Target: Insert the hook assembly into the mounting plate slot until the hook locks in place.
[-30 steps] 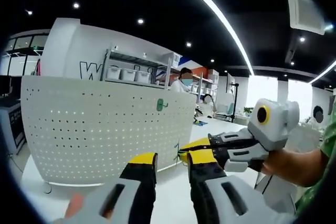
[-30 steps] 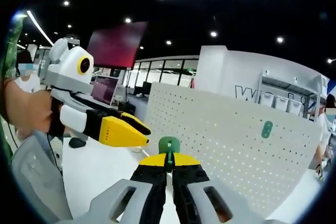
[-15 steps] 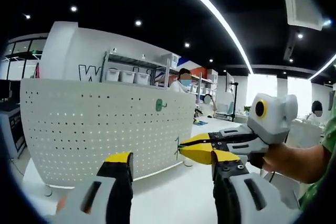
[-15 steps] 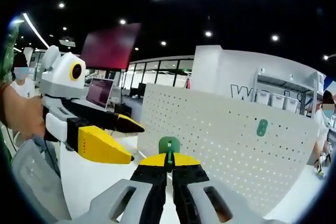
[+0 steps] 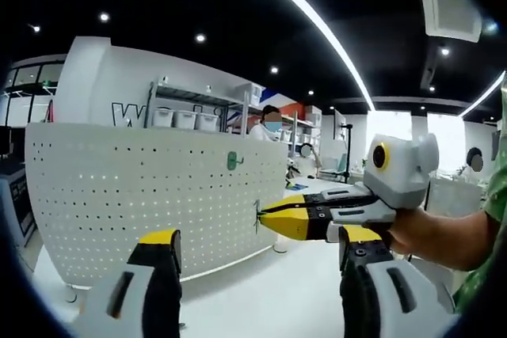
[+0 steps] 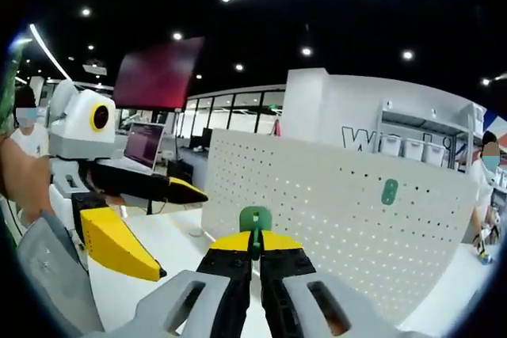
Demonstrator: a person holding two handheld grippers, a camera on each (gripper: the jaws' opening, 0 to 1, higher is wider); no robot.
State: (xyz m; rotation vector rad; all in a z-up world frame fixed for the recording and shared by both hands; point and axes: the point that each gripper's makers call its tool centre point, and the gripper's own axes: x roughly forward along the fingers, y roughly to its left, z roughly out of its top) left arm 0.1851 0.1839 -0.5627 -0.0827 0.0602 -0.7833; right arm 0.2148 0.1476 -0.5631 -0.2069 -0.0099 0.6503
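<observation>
A white perforated mounting plate (image 5: pixel 142 195) stands upright on the table, also in the right gripper view (image 6: pixel 333 219). One green hook (image 5: pixel 232 161) is mounted on it near its upper right (image 6: pixel 389 191). My right gripper (image 6: pixel 255 240) is shut on a second green hook assembly (image 6: pixel 255 218), held in front of the plate and apart from it. It enters the left gripper view from the right (image 5: pixel 264 217), with the hook (image 5: pixel 257 215) at its tip near the plate's right end. My left gripper (image 5: pixel 260 239) is wide open and holds nothing; the right gripper view has it at the left (image 6: pixel 184 235).
The white tabletop (image 5: pixel 261 298) runs in front of the plate. Behind stand a shelf with white bins (image 5: pixel 186 116) and seated people (image 5: pixel 269 126). A laptop (image 6: pixel 142 148) and a red screen (image 6: pixel 162 77) lie past the plate's left end.
My left gripper's jaws have spread from nearly together to wide open. My right gripper, still shut on the hook, has come closer to the plate's right end.
</observation>
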